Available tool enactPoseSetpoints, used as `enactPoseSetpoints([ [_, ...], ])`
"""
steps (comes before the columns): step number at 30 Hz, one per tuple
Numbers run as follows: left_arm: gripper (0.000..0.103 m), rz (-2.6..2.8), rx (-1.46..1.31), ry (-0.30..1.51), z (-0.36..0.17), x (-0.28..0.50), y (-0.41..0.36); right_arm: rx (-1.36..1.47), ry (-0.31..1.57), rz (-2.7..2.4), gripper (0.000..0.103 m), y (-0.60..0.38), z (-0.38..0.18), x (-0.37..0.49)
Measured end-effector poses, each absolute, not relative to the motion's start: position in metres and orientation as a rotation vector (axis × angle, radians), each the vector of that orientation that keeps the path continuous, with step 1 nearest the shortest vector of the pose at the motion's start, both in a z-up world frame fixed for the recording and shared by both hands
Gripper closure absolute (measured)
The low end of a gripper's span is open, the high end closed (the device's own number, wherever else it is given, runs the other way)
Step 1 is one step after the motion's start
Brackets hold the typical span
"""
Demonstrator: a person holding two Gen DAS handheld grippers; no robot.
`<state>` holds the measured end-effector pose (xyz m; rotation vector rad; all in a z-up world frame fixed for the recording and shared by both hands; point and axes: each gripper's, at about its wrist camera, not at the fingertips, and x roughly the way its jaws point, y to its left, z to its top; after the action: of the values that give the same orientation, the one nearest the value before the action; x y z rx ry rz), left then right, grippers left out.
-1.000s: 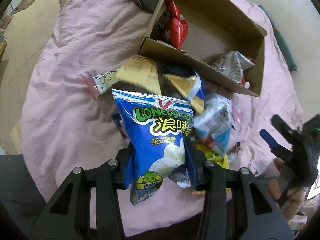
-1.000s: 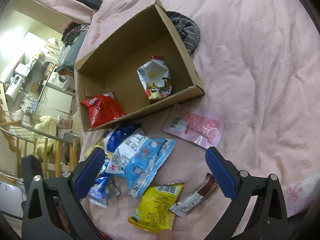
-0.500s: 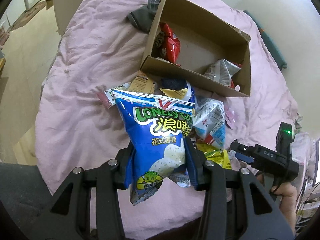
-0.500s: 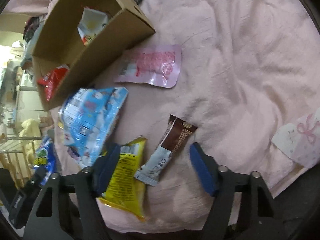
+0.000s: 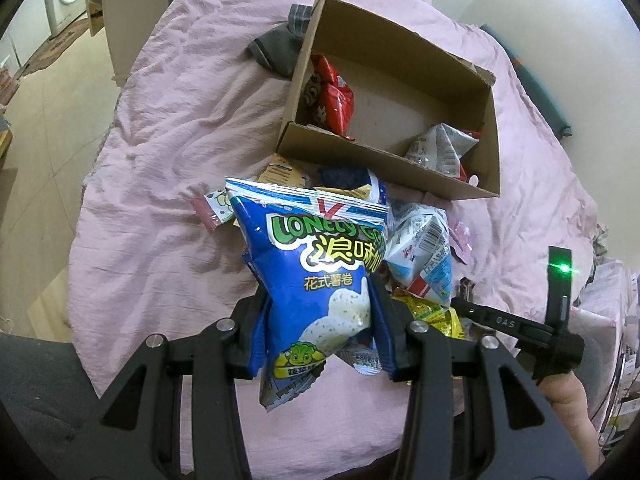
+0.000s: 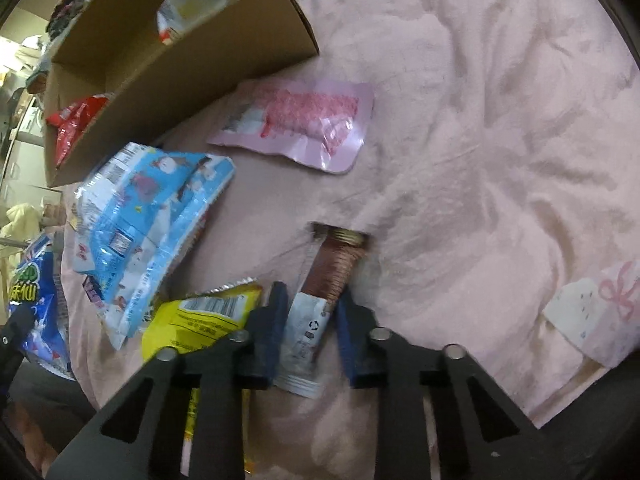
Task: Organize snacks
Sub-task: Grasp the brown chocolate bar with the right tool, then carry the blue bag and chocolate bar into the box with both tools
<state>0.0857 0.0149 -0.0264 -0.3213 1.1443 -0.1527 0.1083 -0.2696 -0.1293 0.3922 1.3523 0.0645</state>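
Note:
My left gripper [image 5: 320, 312] is shut on a blue chip bag [image 5: 320, 264] and holds it upright above the snack pile on the pink bedcover. Beyond it lies an open cardboard box [image 5: 384, 164] with a red bag [image 5: 336, 100] and a silver bag [image 5: 440, 148] inside. In the right wrist view, my right gripper [image 6: 310, 304] points down at the bed. Its jaws are closing on a brown and white snack bar [image 6: 336, 264], and both pads touch the bar's sides. The right gripper's black frame [image 5: 520, 326] shows at the lower right of the left wrist view.
Around the bar lie a yellow packet [image 6: 208, 316], a light-blue bag [image 6: 148, 216] and a pink pouch [image 6: 308, 120]. The box wall [image 6: 200, 52] stands at the upper left. A grey cloth [image 5: 280, 48] lies behind the box. A white bow-print item [image 6: 592, 312] sits right.
My right gripper came down to the bedcover and its wide jaws narrowed onto the brown bar. My left gripper kept the blue bag and tilted a little, so the box looks farther off.

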Motion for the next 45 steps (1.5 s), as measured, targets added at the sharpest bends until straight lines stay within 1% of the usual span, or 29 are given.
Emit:
enactPoseSetpoints([
  [13, 0.064, -0.128, -0.325, 1.056, -0.014, 0.080, 0.024, 0.432, 1.107, 0.180, 0.085, -0.269, -0.069, 0.095],
  [21, 0.064, -0.147, -0.343, 1.030, 0.011, 0.097, 0.019, 0.420, 1.036, 0.301, 0.085, -0.259, -0.023, 0.117],
  [25, 0.064, -0.168, -0.316, 1.005, 0.029, 0.119, 0.011, 0.414, 1.011, 0.330, 0.085, -0.254, -0.012, 0.136],
  [34, 0.064, -0.141, -0.257, 0.975, 0.040, 0.171, 0.004, 0.388, 0.997, 0.351, 0.085, -0.246, -0.006, 0.189],
  [45, 0.064, -0.196, -0.171, 0.942, 0.026, 0.223, -0.040, 0.337, 1.056, 0.354, 0.085, -0.230, -0.033, 0.255],
])
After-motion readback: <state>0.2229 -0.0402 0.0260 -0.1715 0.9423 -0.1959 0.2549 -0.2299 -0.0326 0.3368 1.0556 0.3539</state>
